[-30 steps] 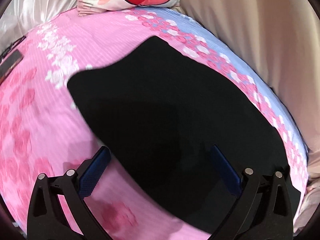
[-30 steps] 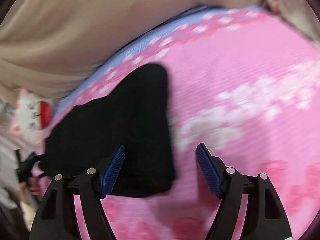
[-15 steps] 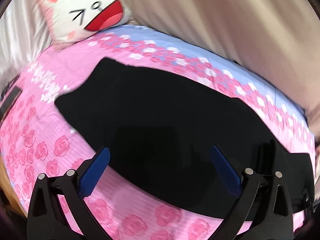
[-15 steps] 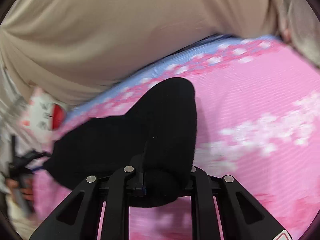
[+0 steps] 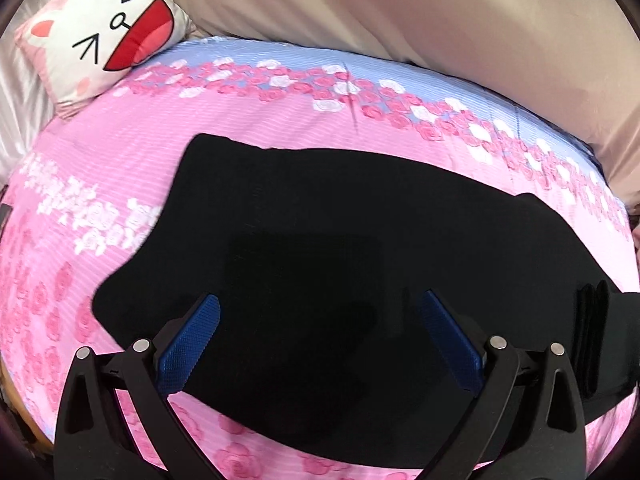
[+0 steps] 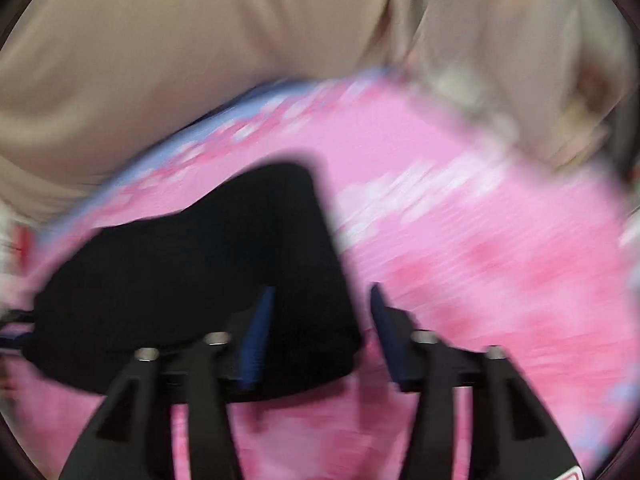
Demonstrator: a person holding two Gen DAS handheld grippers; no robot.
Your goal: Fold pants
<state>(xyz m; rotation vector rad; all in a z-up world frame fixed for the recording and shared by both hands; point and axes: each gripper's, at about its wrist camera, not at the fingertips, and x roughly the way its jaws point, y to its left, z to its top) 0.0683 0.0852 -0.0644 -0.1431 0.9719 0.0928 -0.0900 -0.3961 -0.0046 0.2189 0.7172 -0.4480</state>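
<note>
The black pants lie flat across the pink flowered bedsheet, running from left to right. My left gripper is open and empty, with its blue pads above the near middle of the pants. In the blurred right wrist view the same pants lie at the left, with their folded end nearest. My right gripper is partly open over that end's right edge and holds nothing. The right gripper's black body shows at the right edge of the left wrist view.
A white cat-face pillow sits at the bed's far left corner. A beige curtain hangs behind the bed's far edge. The blue band of the sheet runs along that edge.
My right gripper closed on the pants' end half a second ago and has now opened, leaving it on the bed. The left view has drawn back and swung, showing more of the pants.
</note>
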